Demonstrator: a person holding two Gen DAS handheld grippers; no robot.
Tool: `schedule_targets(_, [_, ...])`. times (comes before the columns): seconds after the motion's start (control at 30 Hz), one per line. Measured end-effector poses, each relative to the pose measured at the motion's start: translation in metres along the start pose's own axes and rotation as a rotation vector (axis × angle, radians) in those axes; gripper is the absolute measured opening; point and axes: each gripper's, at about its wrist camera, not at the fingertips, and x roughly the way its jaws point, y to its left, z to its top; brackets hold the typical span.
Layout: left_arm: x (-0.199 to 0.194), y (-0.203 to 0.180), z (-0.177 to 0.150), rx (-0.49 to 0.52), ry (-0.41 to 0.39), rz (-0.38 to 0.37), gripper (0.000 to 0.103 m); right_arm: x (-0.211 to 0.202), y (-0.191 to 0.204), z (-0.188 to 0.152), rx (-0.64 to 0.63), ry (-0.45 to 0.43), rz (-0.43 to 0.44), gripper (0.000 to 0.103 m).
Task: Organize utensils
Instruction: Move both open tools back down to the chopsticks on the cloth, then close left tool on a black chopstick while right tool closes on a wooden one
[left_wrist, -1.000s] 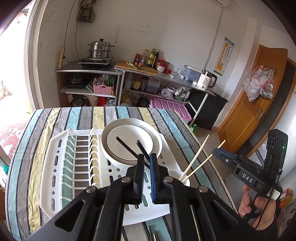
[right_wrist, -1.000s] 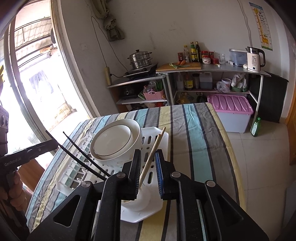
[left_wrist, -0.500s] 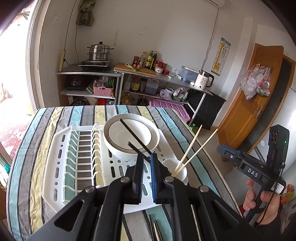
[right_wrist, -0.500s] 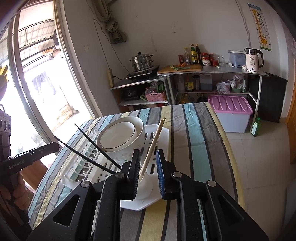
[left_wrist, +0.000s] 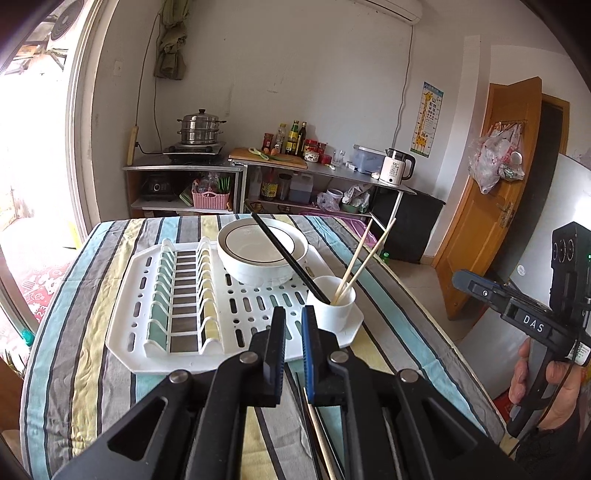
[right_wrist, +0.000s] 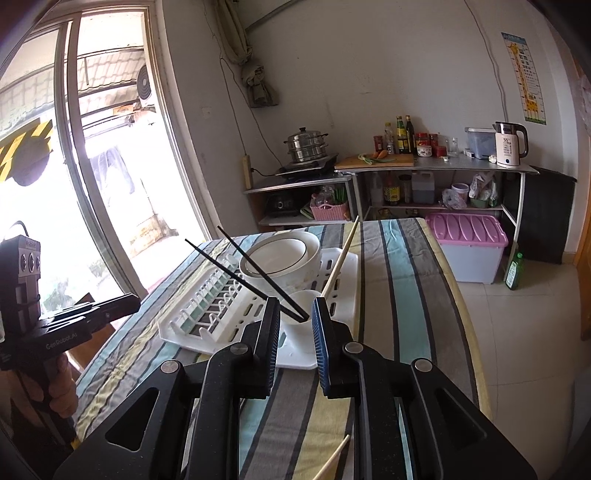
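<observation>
Upright, black chopsticks (left_wrist: 288, 256), pale wooden chopsticks (left_wrist: 364, 254), white cup (left_wrist: 332, 304)

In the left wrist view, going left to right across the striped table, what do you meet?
Slotted plate section of the white drying rack → white bowl → black chopsticks → white cup → wooden chopsticks → right gripper, off the table's edge.

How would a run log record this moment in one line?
left gripper: slightly open, empty | right gripper: open, empty | black chopsticks, wooden chopsticks: standing in white cup on rack
</observation>
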Motion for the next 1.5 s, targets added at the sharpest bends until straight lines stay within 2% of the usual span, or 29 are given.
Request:
schedule_targets(0.2, [-0.033, -0.008, -0.039, 0.001, -0.025, 0.000, 0.009, -0.026, 0.016, -0.031, -0.021, 0.003, 0.000, 0.019])
schedule_targets(0.47, [-0.059, -0.009, -0.081, -0.009, -0.023, 0.028, 0.009, -0.049, 0.023, -0.073, -0.007, 0.035, -0.007, 0.022])
schedule_targets(0.87, [-0.068, -0.012, -0.123, -0.010, 0.029, 0.049, 0.011, -0.059, 0.022, -0.115, 0.013, 0.089, -0.015, 0.022])
schedule_targets(0.93, [-0.067, -0.011, -0.127, -0.012, 0.039, 0.046, 0.014, -0.058, 0.020, -0.117, 0.019, 0.096, -0.019, 0.022])
schedule_targets(1.5, [-0.045, -0.004, -0.133, -0.030, 0.119, 0.043, 0.021, -0.035, 0.007, -0.126, 0.045, 0.158, -0.047, 0.022])
